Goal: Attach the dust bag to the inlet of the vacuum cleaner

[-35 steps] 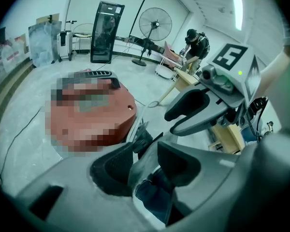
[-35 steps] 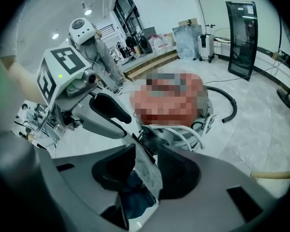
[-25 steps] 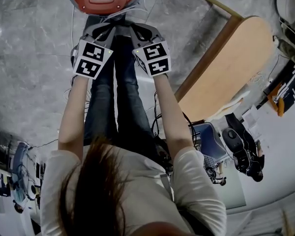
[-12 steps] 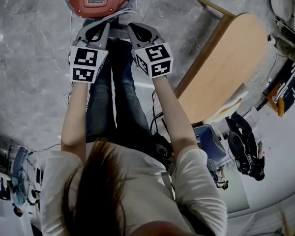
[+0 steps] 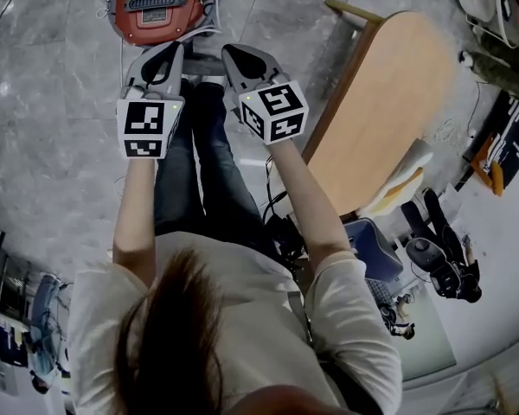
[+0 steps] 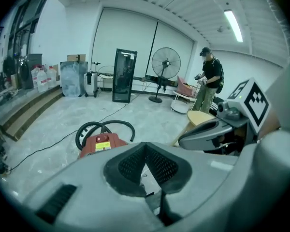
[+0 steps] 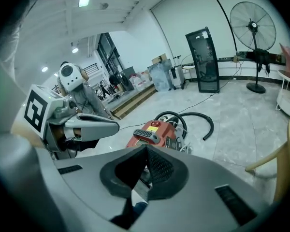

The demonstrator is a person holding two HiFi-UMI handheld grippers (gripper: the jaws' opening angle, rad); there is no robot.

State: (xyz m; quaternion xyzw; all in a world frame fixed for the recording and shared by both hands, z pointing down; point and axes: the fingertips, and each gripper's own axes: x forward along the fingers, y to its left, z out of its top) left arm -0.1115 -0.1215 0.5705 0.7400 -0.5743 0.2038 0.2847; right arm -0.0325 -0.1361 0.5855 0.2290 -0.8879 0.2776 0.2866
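— On the grey floor (image 5: 52,102), from left to right, what shows?
— The left gripper (image 5: 169,54) comes first, its jaws closed on nothing. Just beyond it sits the red vacuum cleaner (image 5: 160,5), with its black hose (image 6: 104,127) coiled behind. Next is the right gripper (image 5: 233,57), jaws also closed and empty. At far right stands a wooden table (image 5: 389,102).
— What has just changed?
— Both grippers have lifted up and away from the vacuum cleaner. A second ago their tips were right at its near edge. Now more of its top shows, and they hang clear of it above the person's legs (image 5: 199,162).
— And the dust bag?
— No view shows it, in the jaws or on the floor. The inlet cannot be made out either.
— What does that mean for the job?
— Probably a pull-back. Either the bag already sits inside the machine or it is yet to be fetched; I cannot tell which.
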